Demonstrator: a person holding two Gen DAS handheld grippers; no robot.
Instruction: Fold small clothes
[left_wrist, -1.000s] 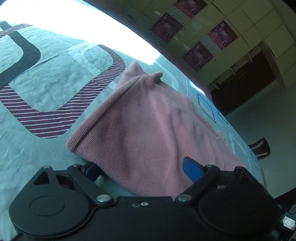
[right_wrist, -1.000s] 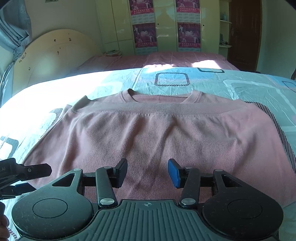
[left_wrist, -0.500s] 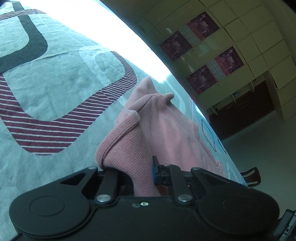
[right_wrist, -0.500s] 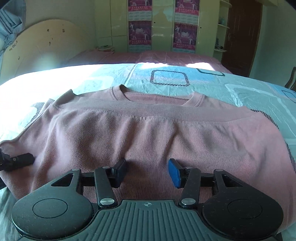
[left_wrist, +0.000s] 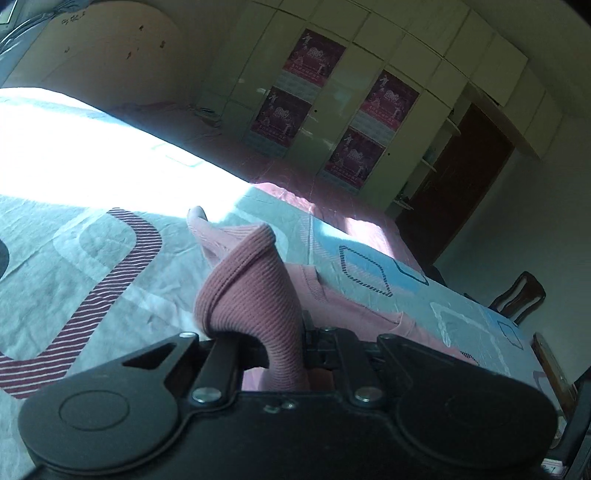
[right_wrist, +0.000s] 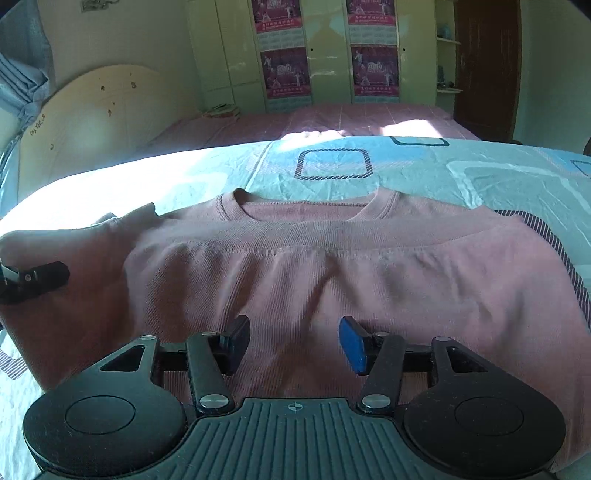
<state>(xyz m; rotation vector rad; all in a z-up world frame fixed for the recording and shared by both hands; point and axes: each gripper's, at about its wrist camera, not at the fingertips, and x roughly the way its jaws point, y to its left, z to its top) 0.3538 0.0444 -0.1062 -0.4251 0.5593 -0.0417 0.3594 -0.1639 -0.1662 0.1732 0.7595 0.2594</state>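
Note:
A pink ribbed sweater lies flat on the bed, its collar at the far side and a folded band across the chest. My left gripper is closing its jaws on a bunched side edge of the sweater and holds that fabric raised off the sheet. In the right wrist view the left gripper shows at the sweater's left edge. My right gripper hovers over the sweater's near middle with its jaws opening. Fabric lies under them, and nothing is pinched.
A light blue bedsheet with rounded square patterns covers the bed. A curved headboard stands at the far left. Wardrobe doors with posters and a dark door line the back wall. A wooden chair stands beside the bed.
My left gripper closed on the sweater's side edge, then lifted it and rolled. The right gripper's jaws widened a little and it moved slightly over the sweater.

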